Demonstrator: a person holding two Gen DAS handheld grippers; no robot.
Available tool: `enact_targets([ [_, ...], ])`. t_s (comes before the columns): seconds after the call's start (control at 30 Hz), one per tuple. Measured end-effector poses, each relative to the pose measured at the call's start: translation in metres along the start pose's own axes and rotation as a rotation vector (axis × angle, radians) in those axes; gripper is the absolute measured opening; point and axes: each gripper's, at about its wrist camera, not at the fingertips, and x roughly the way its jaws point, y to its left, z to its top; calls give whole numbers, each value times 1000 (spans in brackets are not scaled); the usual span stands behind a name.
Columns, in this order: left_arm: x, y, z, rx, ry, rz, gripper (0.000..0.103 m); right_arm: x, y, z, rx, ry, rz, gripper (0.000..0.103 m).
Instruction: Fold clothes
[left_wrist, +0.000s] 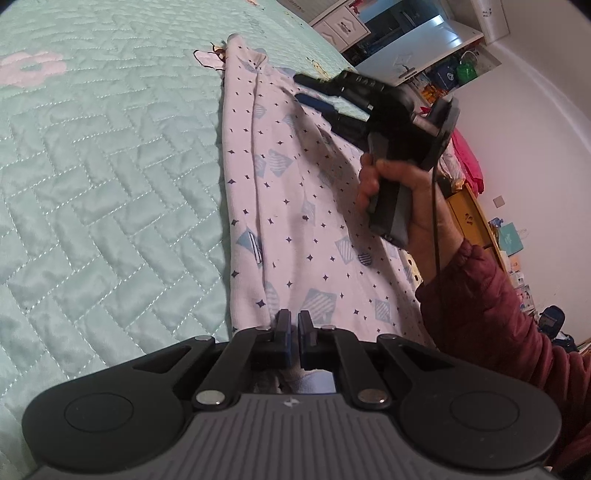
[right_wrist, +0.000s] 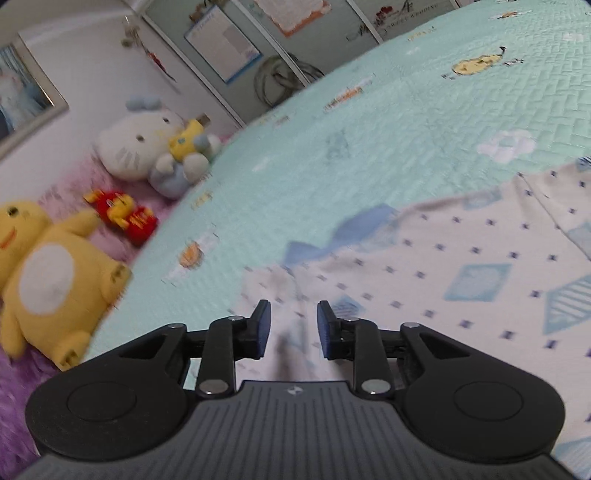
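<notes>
Presently I find the garment (left_wrist: 295, 206), white with small dark stars and pale blue diamonds, lying stretched along the mint quilted bedspread (left_wrist: 103, 166). My left tongs (left_wrist: 294, 325) are pressed nearly together on the near hem; the cloth runs in between the pads, so I record them as pinching the garment. From these tongs it runs straight ahead to its far end.

Only the left view shows the right tongs (left_wrist: 301, 88) from outside: they hang over the far right part of the cloth, their two fingers apart, gripped by a hand (left_wrist: 399, 192) in a dark red sleeve (left_wrist: 491, 306). It alone also shows a cluttered shelf (left_wrist: 450, 70) beyond the bed, right of both tongs.

The right view gives what the left cannot. There the pads (right_wrist: 264, 328) stand spread, with a fold of cloth lying in the gap and below it; neither pad presses on it. The garment (right_wrist: 461, 258) spreads ahead and to the right of these tongs. Left of them, past the bedspread edge, sit a yellow plush toy (right_wrist: 48, 273), a white plush cat (right_wrist: 147, 144) and a small red toy (right_wrist: 122, 214). This view is blurred.
</notes>
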Motion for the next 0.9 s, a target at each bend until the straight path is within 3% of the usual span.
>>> enact_targets([
  [0.2, 0, 7, 1, -21, 12, -24, 7, 15, 0, -3, -53, 55, 33, 29],
  [0.27, 1, 9, 1, -27, 15, -30, 6, 16, 1, -2, -57, 65, 50, 17],
  [0.3, 0, 9, 0, -30, 16, -33, 6, 15, 2, -3, -59, 66, 51, 2],
  [0.33, 0, 10, 0, -31, 16, -33, 5, 14, 3, -3, -61, 66, 51, 1],
  [0.43, 0, 9, 0, -25, 14, -31, 5, 8, 2, -7, -53, 42, 3, 1],
  [0.6, -3, 7, -1, -26, 14, -21, 5, 12, 1, -11, -28, 30, -8, 3],
  [0.77, -7, 0, -2, -33, 3, 1, 5, -13, 3, -12, 32, -39, 35, 14],
  [0.83, -9, -3, -2, -34, -4, 11, 5, -35, 8, -19, 56, -70, 99, 14],
  [0.9, -12, -12, -2, -11, -11, 26, 6, -42, 6, -28, 103, -46, 153, 14],
])
